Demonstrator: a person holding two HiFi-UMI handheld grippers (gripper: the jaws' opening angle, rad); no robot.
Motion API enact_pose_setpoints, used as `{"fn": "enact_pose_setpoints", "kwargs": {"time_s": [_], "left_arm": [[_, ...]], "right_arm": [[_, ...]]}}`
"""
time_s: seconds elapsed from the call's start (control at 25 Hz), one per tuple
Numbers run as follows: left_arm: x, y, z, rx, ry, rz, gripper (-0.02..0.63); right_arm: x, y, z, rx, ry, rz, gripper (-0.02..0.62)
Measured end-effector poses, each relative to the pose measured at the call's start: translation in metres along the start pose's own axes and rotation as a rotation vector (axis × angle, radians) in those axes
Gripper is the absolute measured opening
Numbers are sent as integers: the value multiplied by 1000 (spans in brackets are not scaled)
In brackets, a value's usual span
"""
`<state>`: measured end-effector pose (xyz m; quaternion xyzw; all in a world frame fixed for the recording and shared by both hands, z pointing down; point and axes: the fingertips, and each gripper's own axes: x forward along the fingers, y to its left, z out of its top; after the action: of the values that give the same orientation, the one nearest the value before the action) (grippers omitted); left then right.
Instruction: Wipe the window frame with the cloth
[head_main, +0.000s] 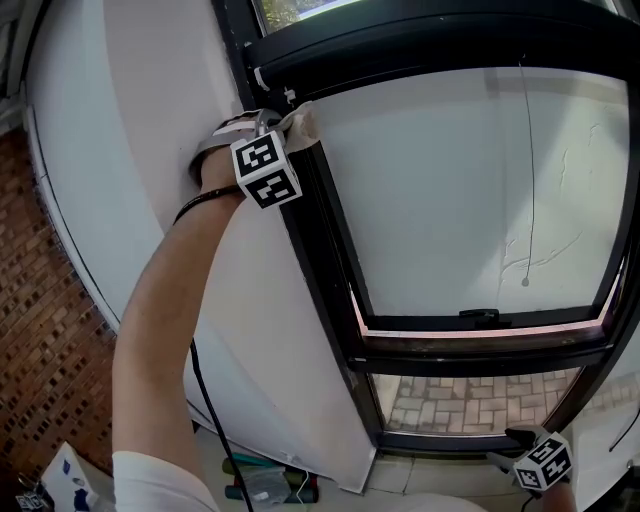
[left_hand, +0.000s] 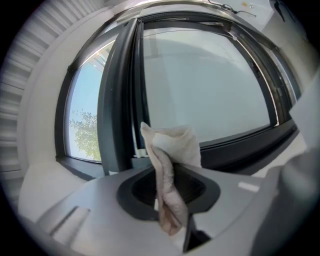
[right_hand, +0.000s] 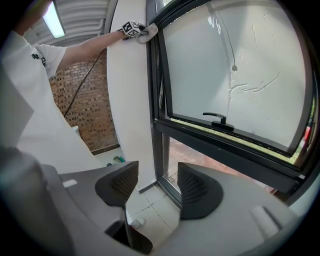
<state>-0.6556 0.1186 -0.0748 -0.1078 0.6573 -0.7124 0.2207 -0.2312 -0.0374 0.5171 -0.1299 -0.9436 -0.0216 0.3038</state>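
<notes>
Cloth (left_hand: 172, 160) is pinched in your left gripper (left_hand: 167, 187), whose jaws are shut on a bunched, upright fold of it. In the head view it sits high up, seemingly against the dark upright bar of the window frame (head_main: 325, 250) near the top corner. Your right gripper (right_hand: 152, 187) hangs low by the bottom of the window, jaws apart with nothing between them.

To wipe well, turn your wrist so the broad side of the fold meets the bar, not the hard jaw tips. Press lightly and draw down the upright in one long stroke. The fold looks narrow, so you will likely need a second pass for the inner edge. Lower down, steer round the handle (right_hand: 215, 119) so the cloth does not snag and pull free.
</notes>
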Motion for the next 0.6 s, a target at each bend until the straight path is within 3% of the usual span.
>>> {"fn": "enact_pose_setpoints", "kwargs": {"time_s": [0.32, 0.6], "left_arm": [[8, 75, -8, 0, 61, 114, 104], [3, 79, -8, 49, 76, 126, 103]], "right_arm": [[-1, 0, -3, 12, -4, -8, 249], [-6, -2, -15, 35, -1, -17, 249]]}}
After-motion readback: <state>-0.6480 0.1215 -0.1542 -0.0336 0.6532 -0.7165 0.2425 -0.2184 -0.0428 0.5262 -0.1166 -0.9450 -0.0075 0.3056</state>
